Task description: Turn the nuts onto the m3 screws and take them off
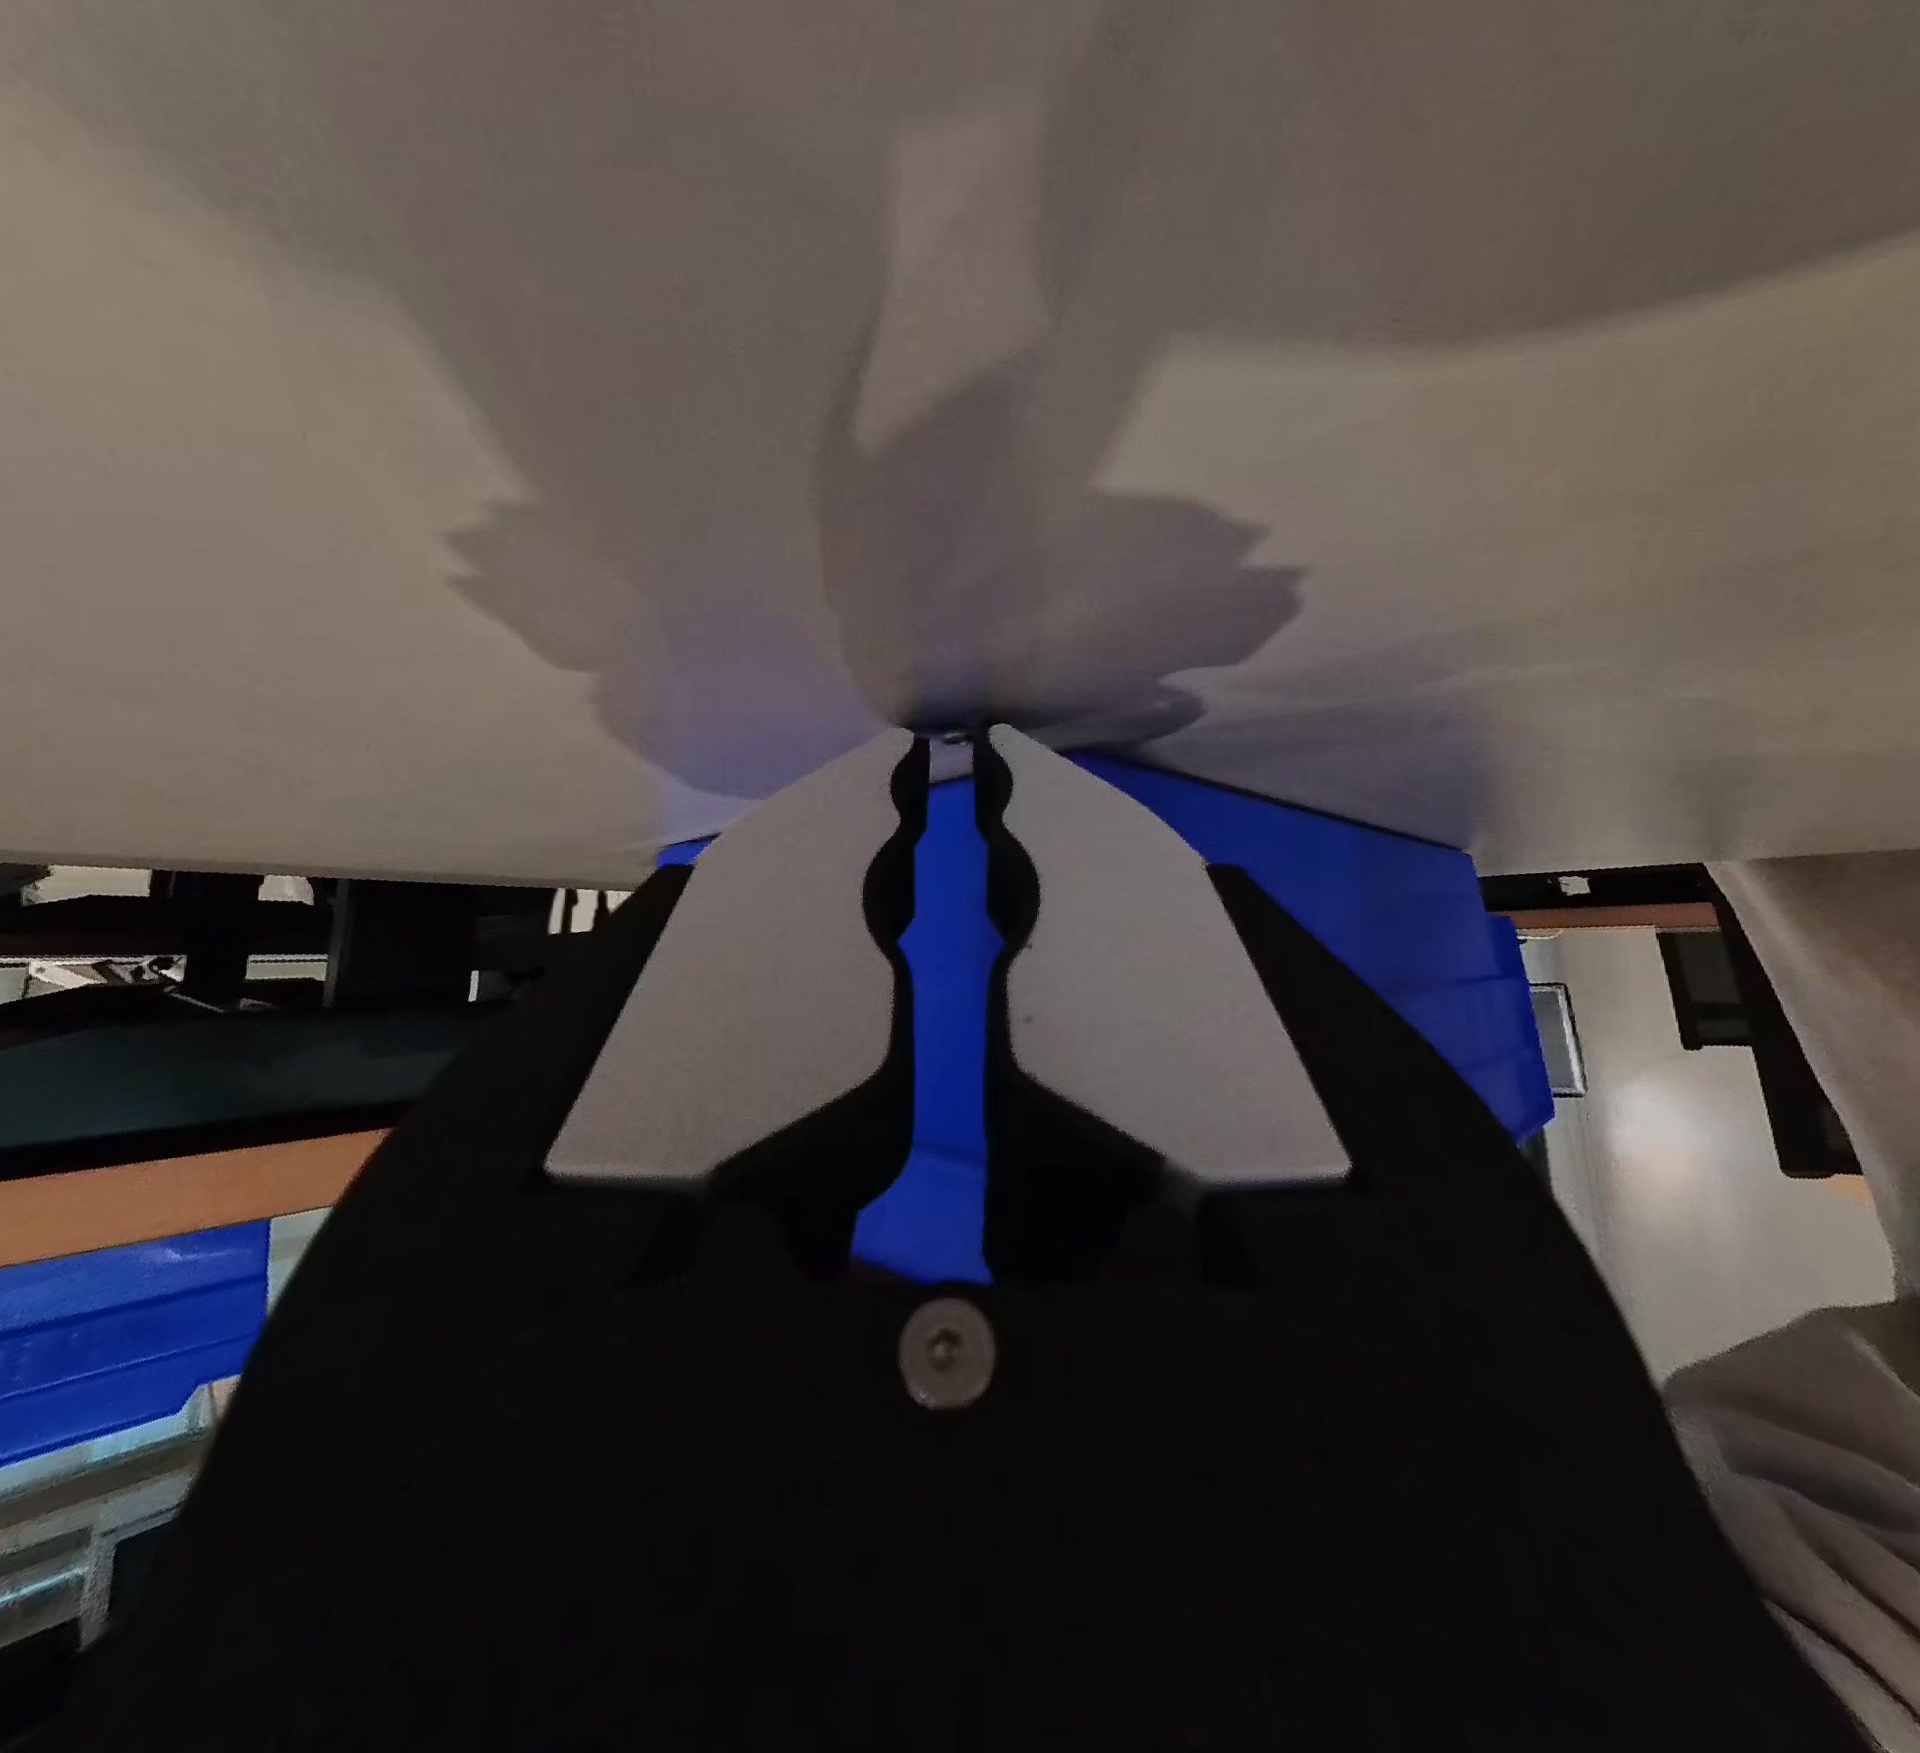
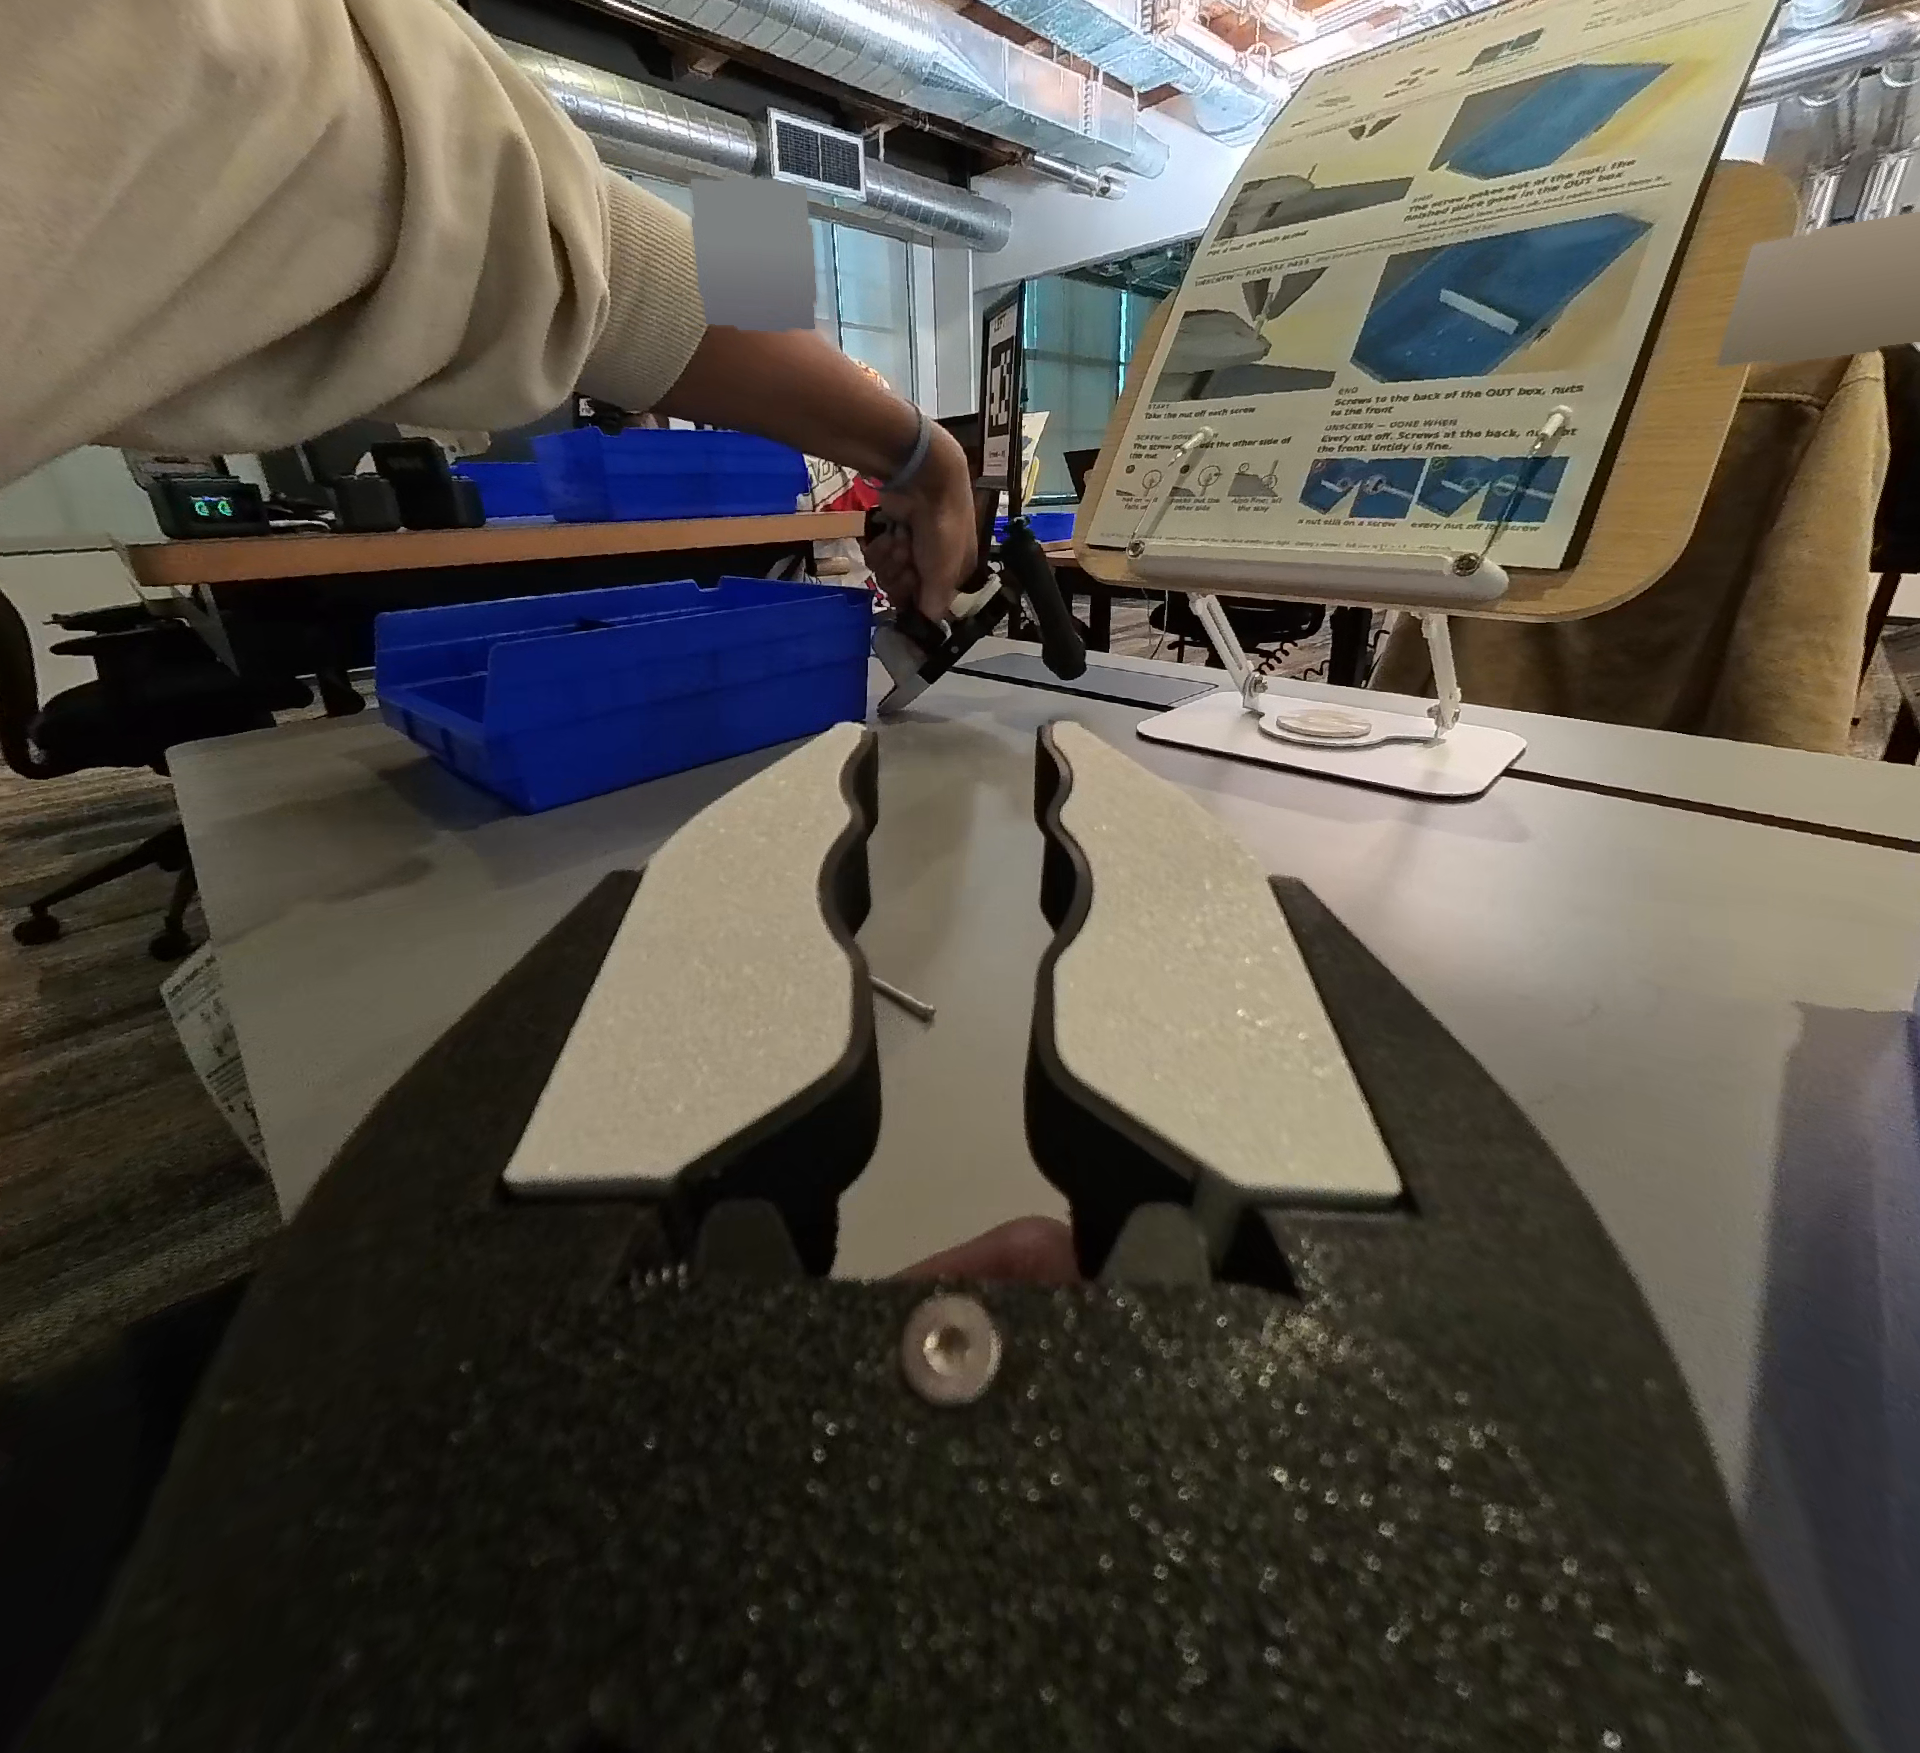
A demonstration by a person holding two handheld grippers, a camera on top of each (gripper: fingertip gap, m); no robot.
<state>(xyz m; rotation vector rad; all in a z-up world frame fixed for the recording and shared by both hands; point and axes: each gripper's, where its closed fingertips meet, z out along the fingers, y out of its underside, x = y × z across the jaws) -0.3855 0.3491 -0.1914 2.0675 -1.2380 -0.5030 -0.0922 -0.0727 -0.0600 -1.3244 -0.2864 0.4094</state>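
In the left wrist view my left gripper [image 1: 954,739] points its tips down onto the grey table [image 1: 312,664], close beside a blue bin [image 1: 1299,872]. Its jaws are almost together, pinching a tiny metal piece [image 1: 956,735] that looks like a nut. The right wrist view shows the same gripper [image 2: 896,701] farther off, held by a hand at the corner of the blue bin [image 2: 623,685]. My right gripper [image 2: 956,737] is open and empty, low over the table [image 2: 1507,955]. A small screw [image 2: 902,999] lies on the table between its fingers [image 2: 727,955].
An instruction board [image 2: 1403,249] on a white stand [image 2: 1330,742] is at the back right of the table. A person's beige sleeve [image 2: 260,145] reaches across the upper left. Another blue bin [image 2: 665,472] sits on a far table. A blurred blue shape [image 2: 1860,1288] is at the right edge.
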